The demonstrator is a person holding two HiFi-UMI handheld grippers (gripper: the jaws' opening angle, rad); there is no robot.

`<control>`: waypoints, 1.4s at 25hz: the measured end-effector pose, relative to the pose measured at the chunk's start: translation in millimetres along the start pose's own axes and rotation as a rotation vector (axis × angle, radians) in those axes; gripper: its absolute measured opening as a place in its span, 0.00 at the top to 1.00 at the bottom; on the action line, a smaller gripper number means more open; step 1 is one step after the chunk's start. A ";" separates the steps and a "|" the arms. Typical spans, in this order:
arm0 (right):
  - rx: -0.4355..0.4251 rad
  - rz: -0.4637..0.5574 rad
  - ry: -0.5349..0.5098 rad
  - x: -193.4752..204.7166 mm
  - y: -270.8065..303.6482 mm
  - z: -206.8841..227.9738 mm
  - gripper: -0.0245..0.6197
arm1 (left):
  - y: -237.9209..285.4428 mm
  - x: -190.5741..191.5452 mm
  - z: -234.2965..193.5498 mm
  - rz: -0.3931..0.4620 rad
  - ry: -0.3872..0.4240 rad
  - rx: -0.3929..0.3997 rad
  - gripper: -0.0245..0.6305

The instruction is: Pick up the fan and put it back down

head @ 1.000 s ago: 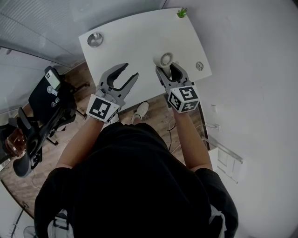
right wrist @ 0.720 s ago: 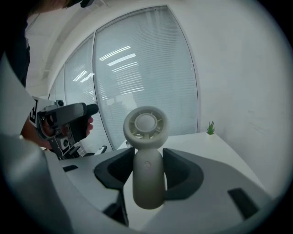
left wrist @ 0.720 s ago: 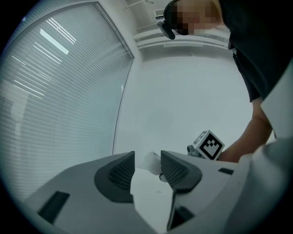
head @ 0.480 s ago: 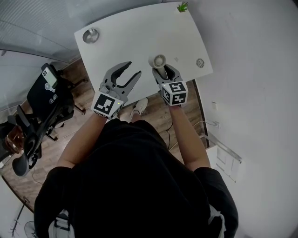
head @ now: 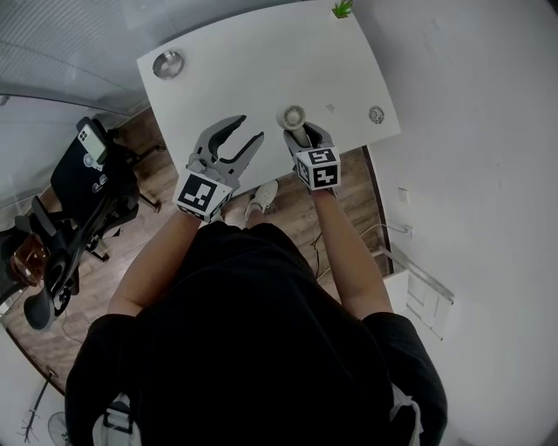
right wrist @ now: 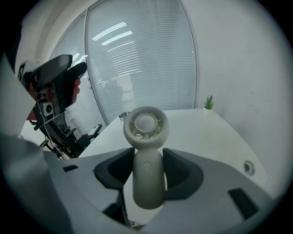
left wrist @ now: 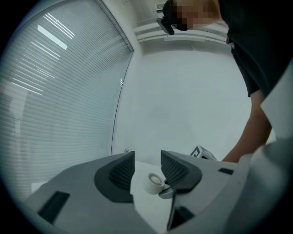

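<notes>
The fan [head: 293, 116] is a small white hand-held one with a round head and a thick handle. My right gripper [head: 307, 132] is shut on the handle, and the fan's head points away over the white table [head: 253, 61]. In the right gripper view both pads press the handle of the fan [right wrist: 146, 151]. Whether the fan touches the tabletop I cannot tell. My left gripper [head: 244, 132] hangs open and empty at the table's near edge, left of the fan. In the left gripper view the fan [left wrist: 154, 182] shows between the left gripper's open jaws, farther off.
A round metal dish [head: 167, 63] sits at the table's far left corner, a small green plant [head: 342, 10] at the far right, and a cable grommet [head: 376, 114] near the right edge. A black office chair [head: 87, 174] stands on the wooden floor to the left. A white wall runs along the right.
My right gripper has sunk toward the table with the fan still in it. The left gripper has dropped a little and stayed open.
</notes>
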State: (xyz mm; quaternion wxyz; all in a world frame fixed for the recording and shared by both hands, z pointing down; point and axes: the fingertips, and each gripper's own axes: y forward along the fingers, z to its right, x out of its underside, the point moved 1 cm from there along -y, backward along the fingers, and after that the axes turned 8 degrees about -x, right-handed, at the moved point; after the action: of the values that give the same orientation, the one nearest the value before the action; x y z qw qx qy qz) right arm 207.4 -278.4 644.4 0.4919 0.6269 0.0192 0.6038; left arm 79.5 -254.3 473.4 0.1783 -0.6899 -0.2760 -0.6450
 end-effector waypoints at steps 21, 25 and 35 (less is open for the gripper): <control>0.079 -0.286 0.032 89.6 48.0 34.5 0.66 | -6.1 16.3 16.7 -0.039 -0.006 0.009 0.67; 0.089 -0.306 0.029 92.6 50.6 36.7 0.66 | -7.6 13.8 15.7 -0.034 -0.004 0.005 0.67; 0.090 -0.332 0.046 106.5 64.3 43.7 0.65 | -13.2 15.2 11.3 -0.037 -0.010 -0.011 0.67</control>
State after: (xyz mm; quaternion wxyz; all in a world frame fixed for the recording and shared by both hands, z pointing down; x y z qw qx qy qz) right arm 233.5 -271.7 773.6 0.5557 0.6224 0.1607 0.5273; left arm 80.6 -234.9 485.8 0.1612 -0.6891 -0.2860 -0.6461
